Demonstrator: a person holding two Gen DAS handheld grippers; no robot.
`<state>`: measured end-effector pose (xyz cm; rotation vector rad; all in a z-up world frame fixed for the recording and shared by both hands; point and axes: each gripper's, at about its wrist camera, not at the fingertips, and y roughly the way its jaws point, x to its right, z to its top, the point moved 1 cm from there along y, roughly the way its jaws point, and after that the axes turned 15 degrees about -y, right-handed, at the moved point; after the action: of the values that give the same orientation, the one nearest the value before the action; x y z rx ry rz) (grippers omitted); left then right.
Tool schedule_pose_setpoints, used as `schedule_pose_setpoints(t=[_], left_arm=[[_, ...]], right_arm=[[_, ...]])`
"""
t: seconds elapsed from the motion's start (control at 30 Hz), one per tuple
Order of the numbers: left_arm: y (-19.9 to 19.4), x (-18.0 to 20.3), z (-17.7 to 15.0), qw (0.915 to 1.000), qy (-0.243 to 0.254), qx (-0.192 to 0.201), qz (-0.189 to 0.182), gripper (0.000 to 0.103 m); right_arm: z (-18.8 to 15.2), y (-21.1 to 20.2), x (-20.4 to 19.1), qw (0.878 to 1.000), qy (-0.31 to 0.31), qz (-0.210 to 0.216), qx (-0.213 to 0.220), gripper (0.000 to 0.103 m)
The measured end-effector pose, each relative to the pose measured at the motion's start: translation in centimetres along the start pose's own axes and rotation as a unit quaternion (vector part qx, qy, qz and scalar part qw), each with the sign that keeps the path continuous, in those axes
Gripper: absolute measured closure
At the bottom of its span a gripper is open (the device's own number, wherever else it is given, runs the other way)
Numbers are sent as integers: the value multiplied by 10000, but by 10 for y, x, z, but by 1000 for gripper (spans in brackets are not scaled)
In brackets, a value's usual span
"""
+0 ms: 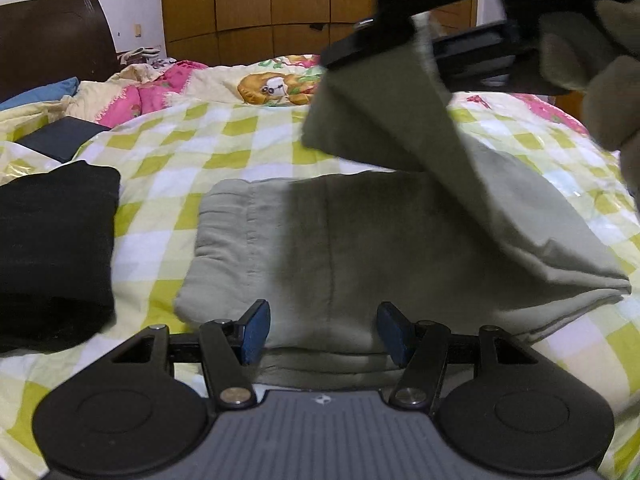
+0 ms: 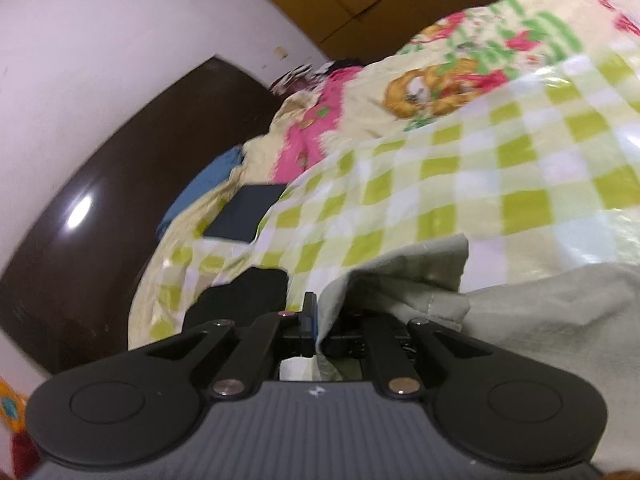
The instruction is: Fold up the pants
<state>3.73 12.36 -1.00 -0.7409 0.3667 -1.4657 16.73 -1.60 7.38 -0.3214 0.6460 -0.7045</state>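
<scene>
Mid-fold: your right gripper [image 2: 316, 320] is pinching the grey-green cotton pants [image 1: 340, 240] by their edge.
Left gripper [image 1: 324, 332] hangs spread, empty; next, lay that flap flat ahead.

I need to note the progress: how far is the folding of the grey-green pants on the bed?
Done: the grey-green cotton pants lie flattened on the yellow-checked bedspread, legs apparently doubled, and a folded black garment sits aside. In hand: the right gripper, jaws shut on the leg end, carries it over the waistband part. The left gripper hovers open, holding nothing. Left: lay the flap down and smooth it.
</scene>
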Motion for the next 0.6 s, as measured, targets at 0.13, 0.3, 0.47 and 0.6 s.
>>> schedule_pose_setpoints(t=[0.13, 0.3, 0.47, 0.6], left_arm=[[-8, -12, -4, 9999, -81, -48, -55, 31], [-18, -24, -7, 9999, -104, -23, 84, 30], [-23, -38, -12, 9996, -188, -113, 197, 30], [-25, -42, -15, 9993, -202, -171, 255, 30]], right_arm=[[-16, 33, -35, 9955, -871, -46, -381, 98], [-45, 72, -70, 9718, -2100, -157, -1061, 94], [-70, 81, -83, 9520, -2668, -135, -1494, 78], [-76, 77, -89, 9513, -2745, -44, -1400, 65]])
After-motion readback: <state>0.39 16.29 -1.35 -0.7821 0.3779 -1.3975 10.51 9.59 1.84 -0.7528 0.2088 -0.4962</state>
